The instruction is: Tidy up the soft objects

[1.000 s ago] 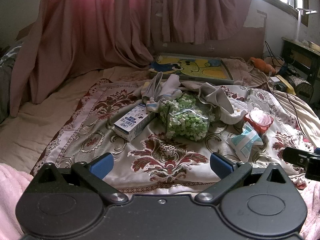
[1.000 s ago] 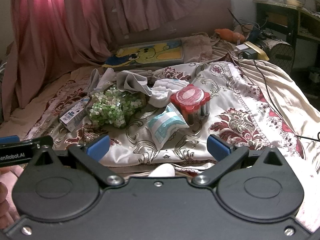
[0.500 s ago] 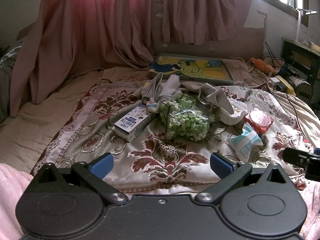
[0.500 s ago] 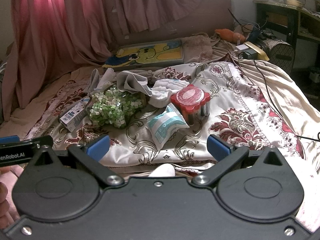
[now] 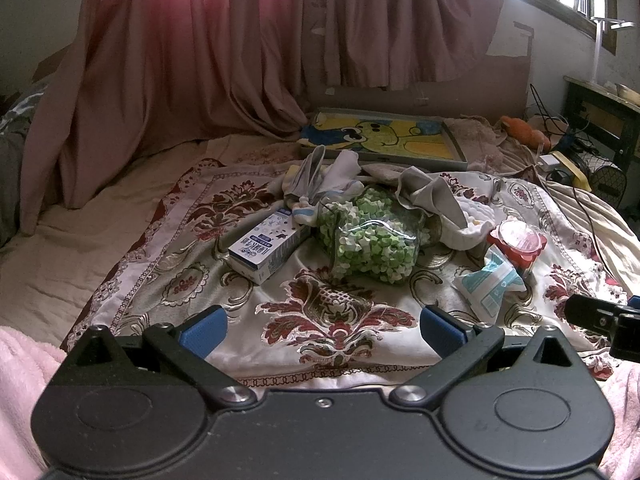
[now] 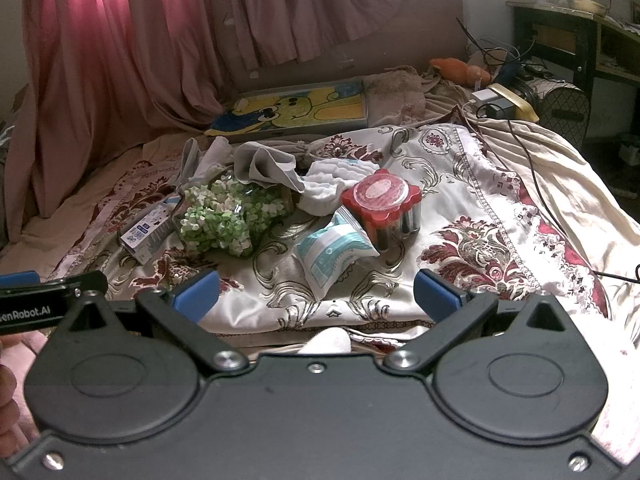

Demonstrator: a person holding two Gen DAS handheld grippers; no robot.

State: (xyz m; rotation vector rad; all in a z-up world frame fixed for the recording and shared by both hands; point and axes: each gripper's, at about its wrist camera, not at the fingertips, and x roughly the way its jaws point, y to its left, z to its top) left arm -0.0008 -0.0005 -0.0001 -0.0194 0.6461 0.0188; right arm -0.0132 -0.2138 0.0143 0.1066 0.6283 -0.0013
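Note:
A heap of things lies mid-bed on a patterned cloth point(image 5: 336, 316). There is a clear bag of green and white foam pieces point(image 5: 370, 238) point(image 6: 224, 216), a blue-white carton point(image 5: 266, 248) point(image 6: 148, 232), grey and white cloths point(image 5: 432, 196) point(image 6: 272, 168), a teal-white packet point(image 5: 490, 284) point(image 6: 330, 250) and a red-lidded pack of batteries point(image 5: 518, 242) point(image 6: 382, 204). My left gripper point(image 5: 323, 330) is open near the cloth's front edge, well short of the heap. My right gripper point(image 6: 316, 294) is open too, just before the teal packet, holding nothing.
A framed cartoon picture point(image 5: 384, 136) point(image 6: 296, 106) lies behind the heap below pink curtains point(image 5: 192, 60). Cables, a charger point(image 6: 490, 98) and an orange toy point(image 6: 456, 68) sit at the right, beside a dark table point(image 6: 576, 32). Pink fleece point(image 5: 20, 364) lies at the near left.

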